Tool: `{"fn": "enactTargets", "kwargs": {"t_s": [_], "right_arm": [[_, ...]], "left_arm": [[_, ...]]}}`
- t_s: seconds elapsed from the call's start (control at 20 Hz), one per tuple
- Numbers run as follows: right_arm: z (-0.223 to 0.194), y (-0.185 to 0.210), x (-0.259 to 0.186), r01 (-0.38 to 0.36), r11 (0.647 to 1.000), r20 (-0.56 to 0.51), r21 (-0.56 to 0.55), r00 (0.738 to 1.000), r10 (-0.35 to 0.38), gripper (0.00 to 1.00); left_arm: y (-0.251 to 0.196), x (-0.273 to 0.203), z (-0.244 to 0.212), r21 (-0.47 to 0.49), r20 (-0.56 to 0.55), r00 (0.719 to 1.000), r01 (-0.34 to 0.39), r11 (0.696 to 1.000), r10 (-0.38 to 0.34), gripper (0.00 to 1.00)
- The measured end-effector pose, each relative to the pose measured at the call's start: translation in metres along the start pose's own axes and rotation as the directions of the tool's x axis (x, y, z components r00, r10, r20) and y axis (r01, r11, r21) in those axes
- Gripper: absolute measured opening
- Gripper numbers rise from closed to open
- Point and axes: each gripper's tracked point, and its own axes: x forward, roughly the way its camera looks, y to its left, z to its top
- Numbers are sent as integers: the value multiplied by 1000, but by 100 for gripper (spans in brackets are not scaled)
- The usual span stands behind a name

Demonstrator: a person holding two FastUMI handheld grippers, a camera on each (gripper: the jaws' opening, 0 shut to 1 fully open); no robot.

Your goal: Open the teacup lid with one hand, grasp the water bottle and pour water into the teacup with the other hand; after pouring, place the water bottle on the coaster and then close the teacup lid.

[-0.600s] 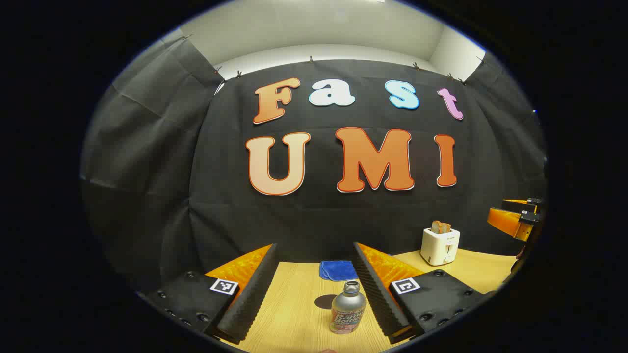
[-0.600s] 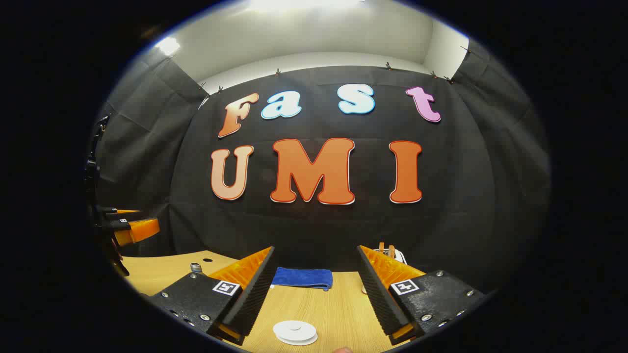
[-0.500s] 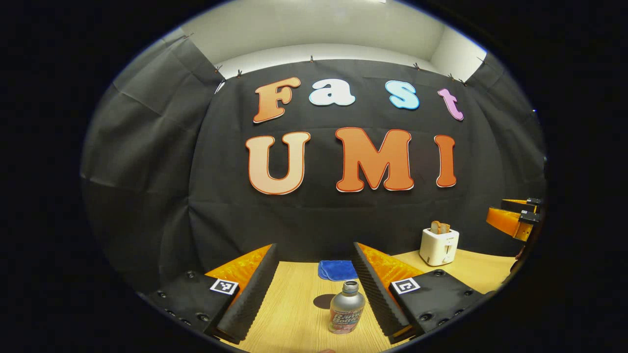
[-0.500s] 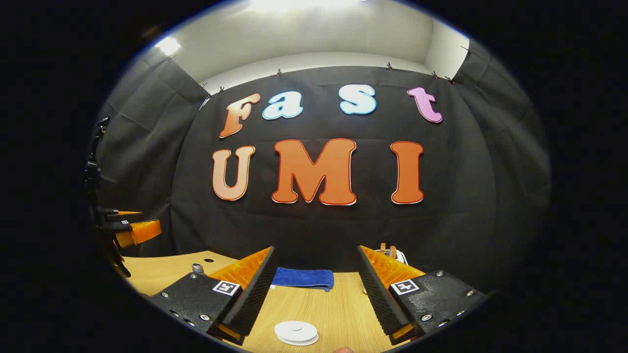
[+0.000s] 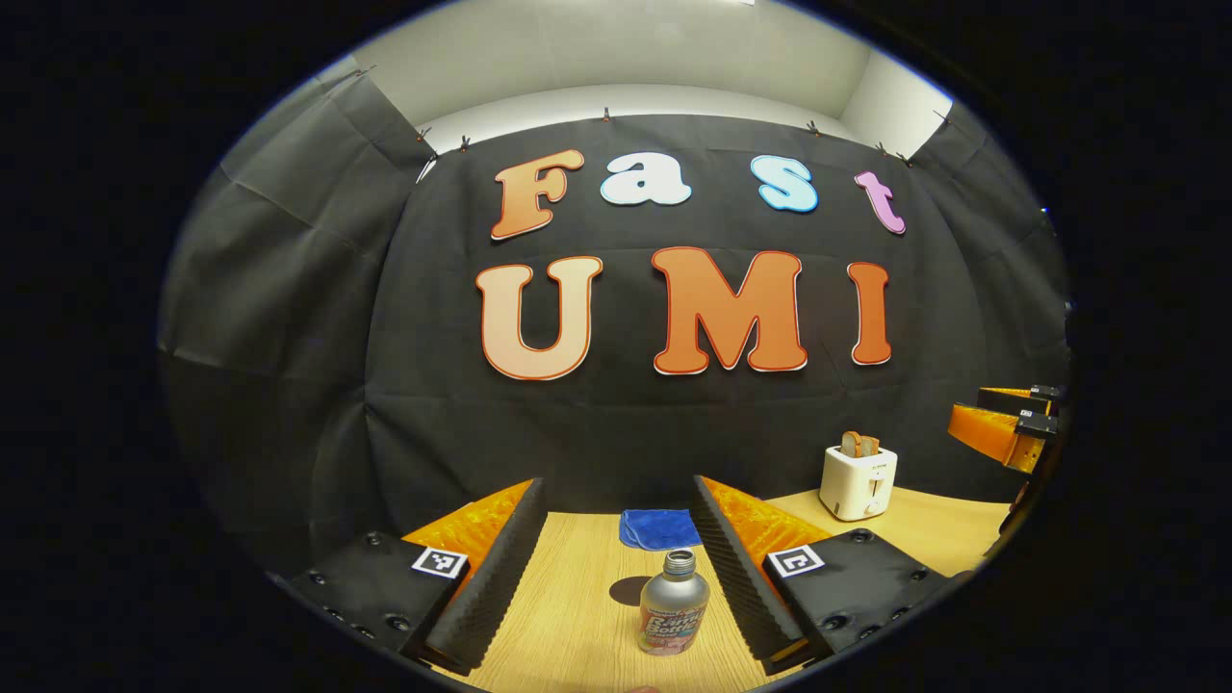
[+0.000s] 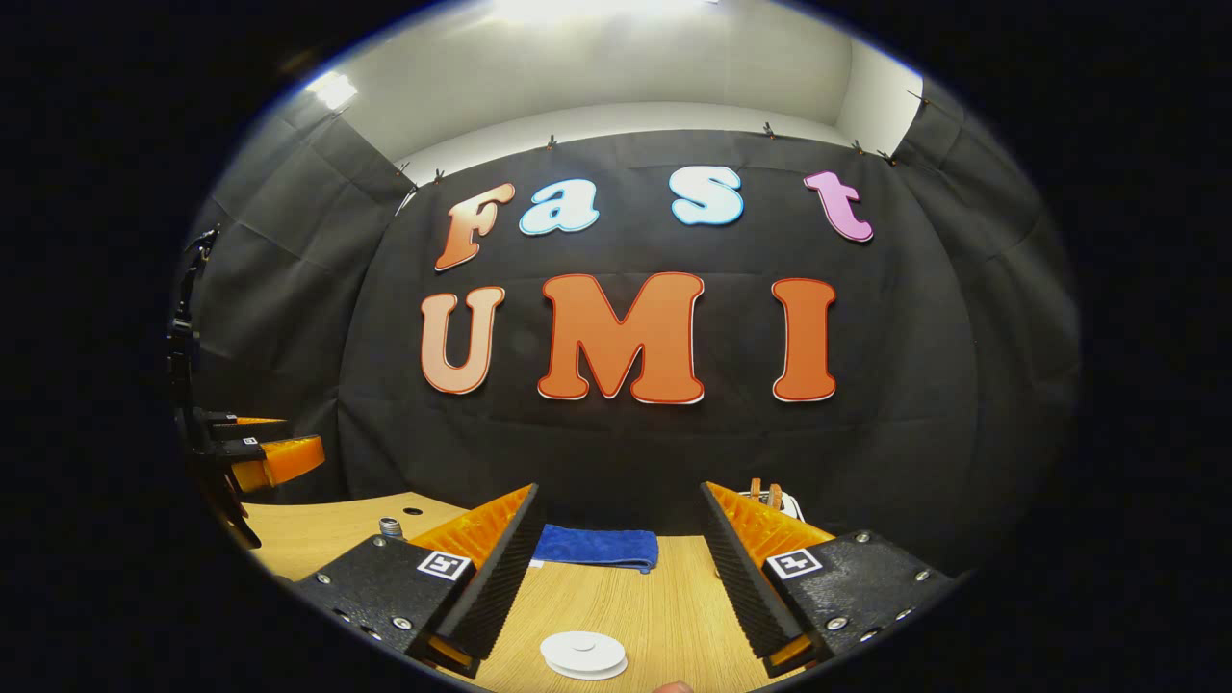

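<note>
A silver water bottle without a cap stands on the wooden table. It sits between the fingers of my left gripper, closer to the right finger and touching neither. That gripper is open. In the right gripper view the bottle's neck peeks over the left finger. My right gripper is open above a white round disc with a raised centre, which looks like the teacup lid. The cup under it is hidden.
A blue cloth lies at the table's back edge, also seen as the blue cloth. A white toaster holding bread stands at the back right. The right gripper hangs far right, and the left gripper far left.
Both views have shifted a little. The bottle sits slightly further left and higher between the left fingers. Both grippers have stayed open.
</note>
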Motion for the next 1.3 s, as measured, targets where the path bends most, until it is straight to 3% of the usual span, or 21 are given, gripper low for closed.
{"fn": "enactTargets", "kwargs": {"t_s": [0.35, 0.85, 1.3], "right_arm": [[-5, -1, 2, -3, 1000, -12, -5, 1000, 2, 96], [-69, 3, 11, -25, 1000, -133, -1, 991, 24, 96], [-165, 19, 17, -83, 996, -346, 8, 935, 81, 95]], "left_arm": [[-5, 1, -1, -1, 3, 1000, 8, 1000, -8, 97], [-23, 1, -33, 20, -47, 998, 38, 999, -37, 98], [-25, 0, -67, 39, -110, 993, 39, 998, -35, 96]]}}
